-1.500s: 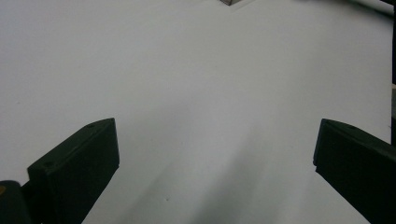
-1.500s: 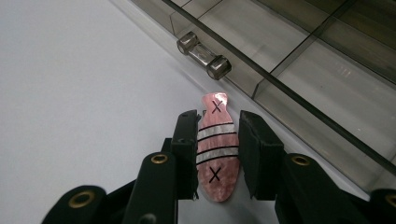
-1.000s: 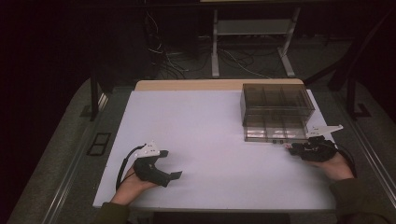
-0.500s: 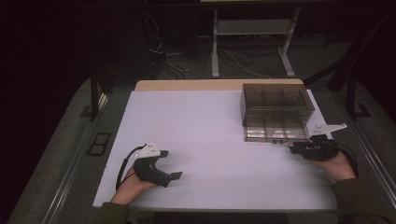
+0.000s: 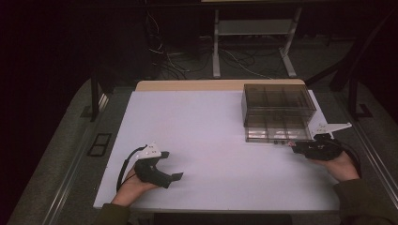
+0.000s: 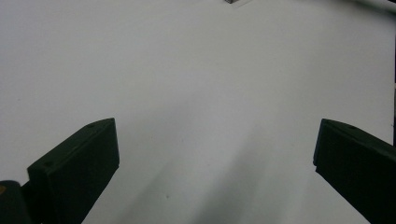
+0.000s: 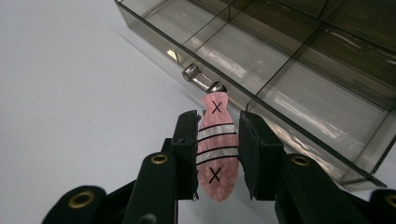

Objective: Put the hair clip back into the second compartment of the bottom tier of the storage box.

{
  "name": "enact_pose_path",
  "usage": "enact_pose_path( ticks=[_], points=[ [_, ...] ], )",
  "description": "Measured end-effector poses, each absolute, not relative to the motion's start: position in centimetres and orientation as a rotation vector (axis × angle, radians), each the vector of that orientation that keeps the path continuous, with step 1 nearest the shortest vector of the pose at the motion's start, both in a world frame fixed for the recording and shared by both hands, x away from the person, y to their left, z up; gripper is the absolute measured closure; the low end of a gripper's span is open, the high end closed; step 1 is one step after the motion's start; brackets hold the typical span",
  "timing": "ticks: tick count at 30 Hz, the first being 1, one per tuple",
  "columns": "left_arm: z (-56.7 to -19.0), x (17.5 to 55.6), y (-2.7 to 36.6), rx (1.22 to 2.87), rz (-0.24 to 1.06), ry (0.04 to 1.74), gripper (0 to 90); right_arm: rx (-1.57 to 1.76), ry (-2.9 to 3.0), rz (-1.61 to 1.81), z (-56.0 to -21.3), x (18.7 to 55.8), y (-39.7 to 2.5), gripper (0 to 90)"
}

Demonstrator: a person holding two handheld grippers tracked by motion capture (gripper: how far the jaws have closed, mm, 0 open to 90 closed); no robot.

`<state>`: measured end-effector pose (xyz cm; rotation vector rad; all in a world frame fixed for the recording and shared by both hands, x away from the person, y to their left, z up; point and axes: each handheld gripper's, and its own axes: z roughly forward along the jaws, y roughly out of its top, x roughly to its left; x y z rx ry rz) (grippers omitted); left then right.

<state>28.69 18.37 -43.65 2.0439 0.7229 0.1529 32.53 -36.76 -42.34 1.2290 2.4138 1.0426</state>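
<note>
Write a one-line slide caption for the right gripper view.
Right claw closed on a pink striped hair clip, its metal tip by the front wall of the smoky clear compartment box.

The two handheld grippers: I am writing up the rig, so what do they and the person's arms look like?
Both are matt black. The left claw carries a pale three-cornered plate and a black looped cable. The right claw carries a similar pale plate; close up its jaws are blocky, with brass-coloured rivets. The person wears dark olive sleeves.
</note>
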Motion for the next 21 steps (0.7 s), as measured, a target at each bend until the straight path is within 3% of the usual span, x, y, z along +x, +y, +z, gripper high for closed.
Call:
enact_pose_path(
  ticks=[21],
  points=[
    [-43.7, 28.8, 18.3, 2.031, 0.15, 0.725, 0.0, 1.241, 2.375, 1.078, -41.0, 32.9, -36.6, 67.5]
  ],
)
